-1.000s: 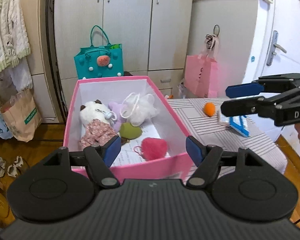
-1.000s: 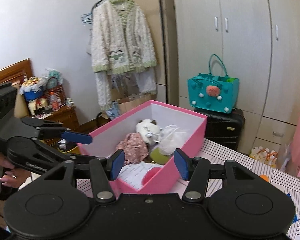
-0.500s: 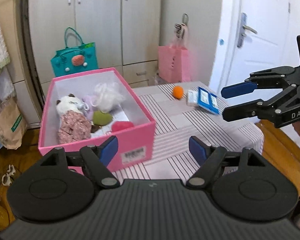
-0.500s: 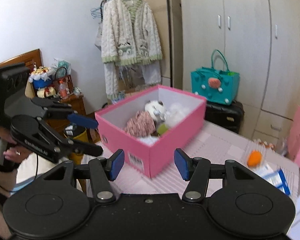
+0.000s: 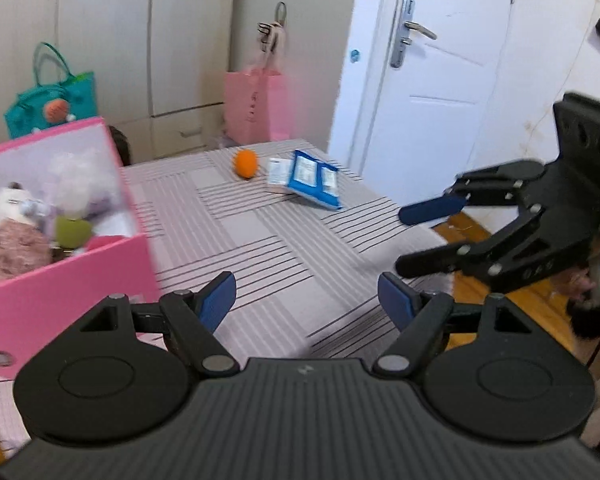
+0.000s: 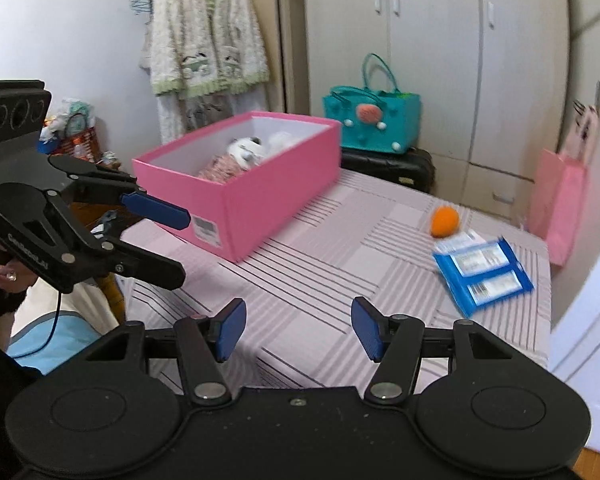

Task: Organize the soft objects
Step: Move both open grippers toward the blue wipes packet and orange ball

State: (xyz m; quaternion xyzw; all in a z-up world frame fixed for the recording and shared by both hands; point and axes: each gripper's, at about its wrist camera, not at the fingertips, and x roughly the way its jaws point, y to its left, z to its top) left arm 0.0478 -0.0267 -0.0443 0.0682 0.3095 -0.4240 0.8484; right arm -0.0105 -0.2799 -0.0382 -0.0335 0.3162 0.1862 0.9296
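- Left gripper (image 5: 307, 295) is hanging over the striped tablecloth (image 5: 268, 240), jaws apart, nothing between the pads; they have just been opening wider.
- Right gripper (image 6: 298, 330) is also sitting spread over the cloth with nothing in it; in the left wrist view it is showing at the right edge (image 5: 400, 240), off the table's near corner.
- Pink box (image 6: 256, 196) is standing on the table's left side, open top, barcode label on its short end.
- Inside the box: a panda plush (image 5: 10, 208) in a pink floral outfit, a green soft piece (image 5: 72, 232) beside it, and a white fluffy item (image 5: 74, 172) behind. All blurred, so finer detail is unreadable.
- Orange soft ball (image 6: 444, 220) is lying on the cloth at the far side, well apart from the box and from both grippers.
- Blue packets (image 6: 484, 272) are lying just beside the ball, with a white packet (image 5: 278, 168) between them and the ball.
- Background: teal bag (image 6: 374, 120) on a black suitcase (image 6: 400, 164), pink paper bag (image 6: 558, 208) by the wardrobe, knit cardigan (image 6: 206, 36) hanging on the wall.
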